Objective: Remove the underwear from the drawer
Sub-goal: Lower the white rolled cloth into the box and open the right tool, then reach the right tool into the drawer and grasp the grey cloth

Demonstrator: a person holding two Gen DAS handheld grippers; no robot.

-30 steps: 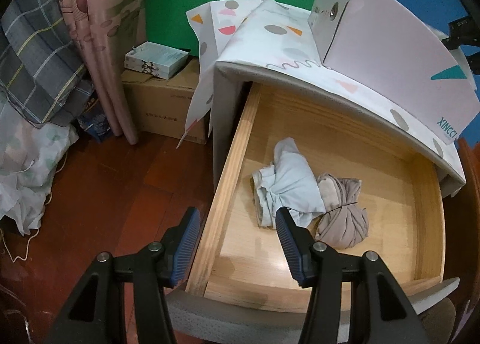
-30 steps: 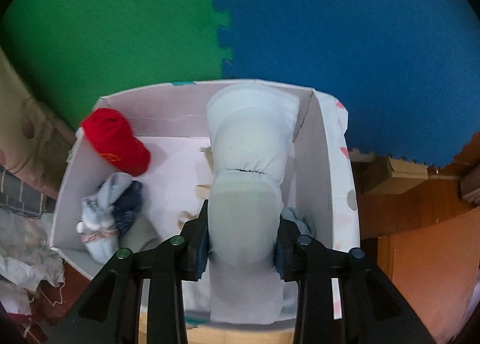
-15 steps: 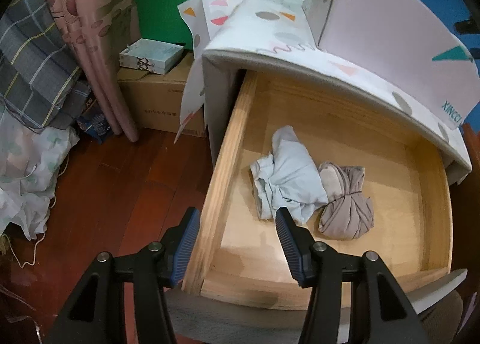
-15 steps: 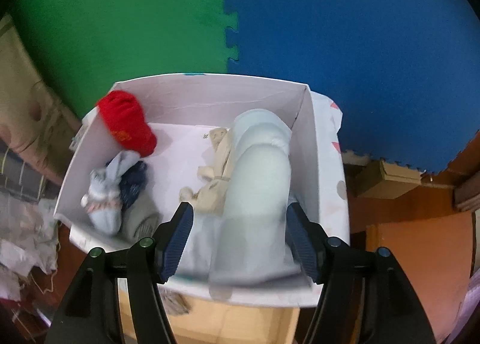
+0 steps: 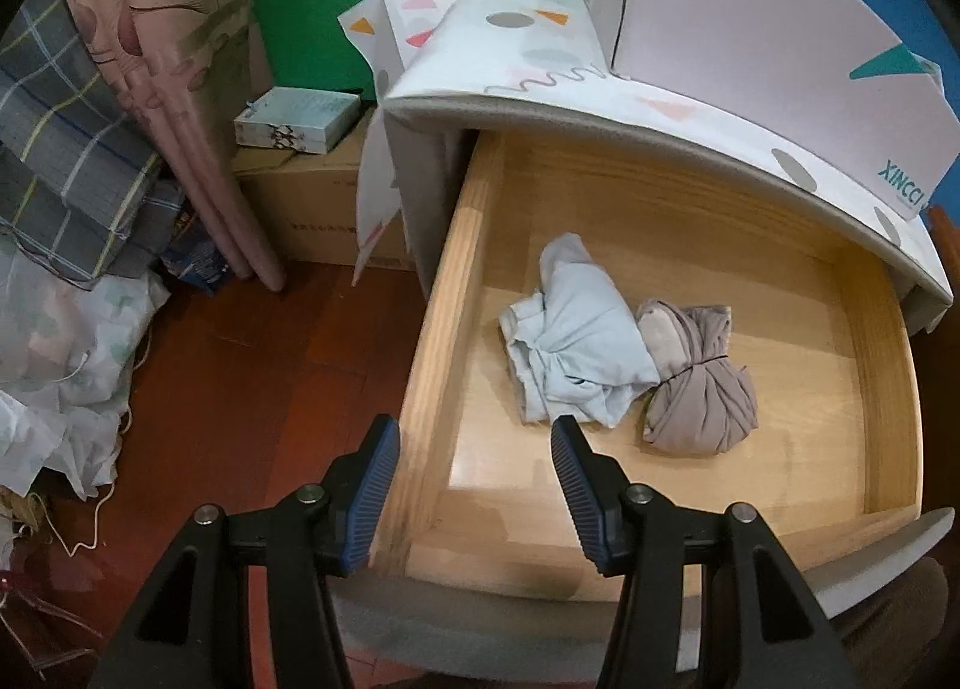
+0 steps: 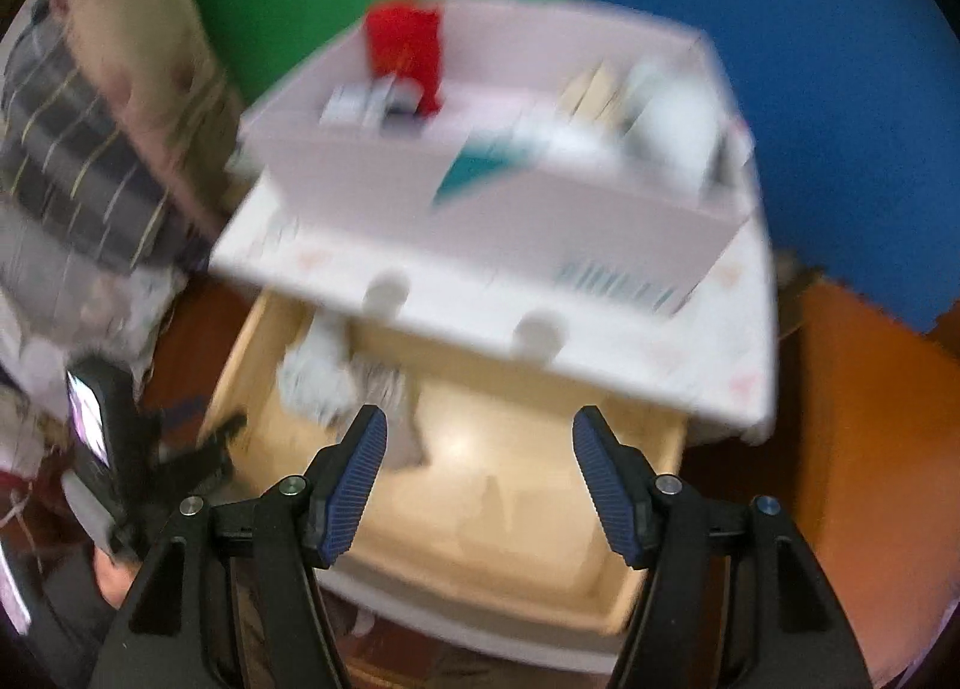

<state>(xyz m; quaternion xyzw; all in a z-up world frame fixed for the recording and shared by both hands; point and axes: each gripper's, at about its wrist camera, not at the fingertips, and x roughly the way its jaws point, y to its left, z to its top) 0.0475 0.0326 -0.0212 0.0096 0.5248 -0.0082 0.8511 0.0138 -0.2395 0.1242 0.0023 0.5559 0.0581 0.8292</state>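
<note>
Drawer [image 5: 444,293], light wood, pulled out from under a white cabinet top with coloured shapes [image 5: 540,59]. Contents, left wrist view: light blue underwear [image 5: 576,353], crumpled, near the middle of the drawer floor; taupe underwear [image 5: 702,389], bundled, touching the blue piece on its right side. Both lie flat on the wood, gripped by nothing.

Left gripper [image 5: 474,473]: above the drawer's front left corner, pointing steeply down; jaws apart, nothing between them; one blue pad over the drawer's side rail, the other just short of the blue underwear.

Right gripper [image 6: 477,470]: above the drawer's front part; jaws spread, having just been opening, empty. This view is heavily blurred.

White storage box [image 6: 498,191], on the cabinet top, holding a red item [image 6: 405,53], a pale rolled piece at its right end [image 6: 672,113] and other small folded items, too smeared to name.

Surroundings: pink patterned curtain [image 5: 174,65], cardboard carton [image 5: 318,215] with a small box [image 5: 294,119] on it, red-brown wood floor [image 5: 240,389], green and blue foam wall mats.
</note>
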